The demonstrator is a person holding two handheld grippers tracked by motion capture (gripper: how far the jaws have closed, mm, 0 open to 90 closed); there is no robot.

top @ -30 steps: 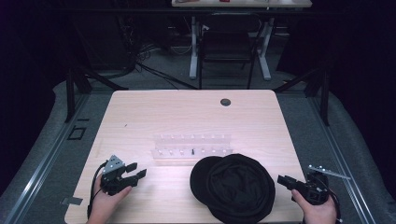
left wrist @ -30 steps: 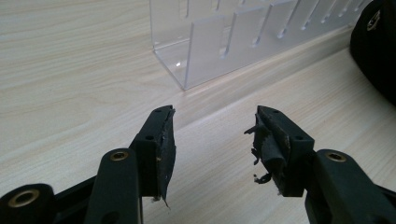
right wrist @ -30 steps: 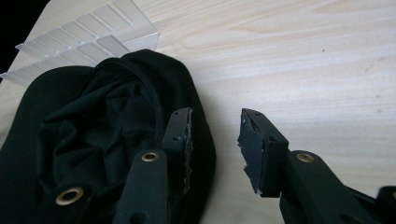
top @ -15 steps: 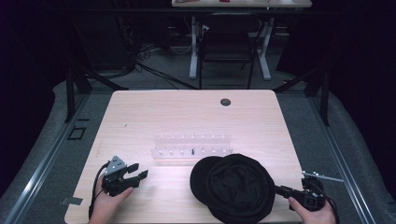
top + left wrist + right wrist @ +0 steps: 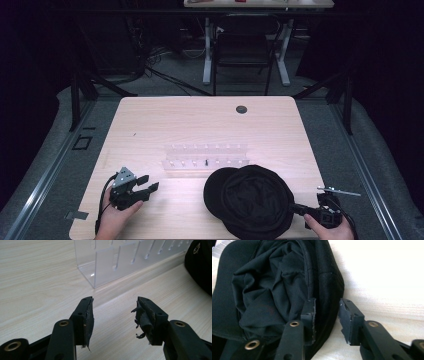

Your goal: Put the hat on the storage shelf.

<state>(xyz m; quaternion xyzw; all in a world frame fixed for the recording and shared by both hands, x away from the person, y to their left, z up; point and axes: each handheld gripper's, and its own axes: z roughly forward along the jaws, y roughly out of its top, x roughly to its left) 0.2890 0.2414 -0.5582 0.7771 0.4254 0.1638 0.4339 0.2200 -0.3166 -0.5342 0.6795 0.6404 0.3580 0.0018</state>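
**Right Gripper Astride the Cap Rim, Left Gripper Parked**

Right gripper (image 5: 296,208) is at the near right corner of the table, its jaws pointing left into the edge of the black cap (image 5: 250,200). In the right gripper view the jaws straddle the cap's stiff rim band (image 5: 325,287): one jaw lies over the crumpled inner fabric, the other over bare table. They have just been closing, yet a gap remains on the outer side and the pads do not press the rim, so the gripper counts as open with the rim between its jaws. This placement suggests a pinch on the firm edge rather than on loose cloth, which would likely slip or bunch.

Left gripper (image 5: 145,183) rests in the person's left hand (image 5: 117,215) at the near left, well apart from the cap. Its jaws are spread and empty, with worn, frayed pads (image 5: 142,320) visible. It points toward the clear slotted rack (image 5: 117,262), apparently waiting.

The cap lies crown down, opening up, just in front of the rack and touching or nearly touching it.

The table (image 5: 200,125) is pale wood-grain laminate with a round cable grommet (image 5: 241,109) near its far edge. Beyond it the room is dark, with grey floor, a chair (image 5: 242,50), desk legs and loose cables.
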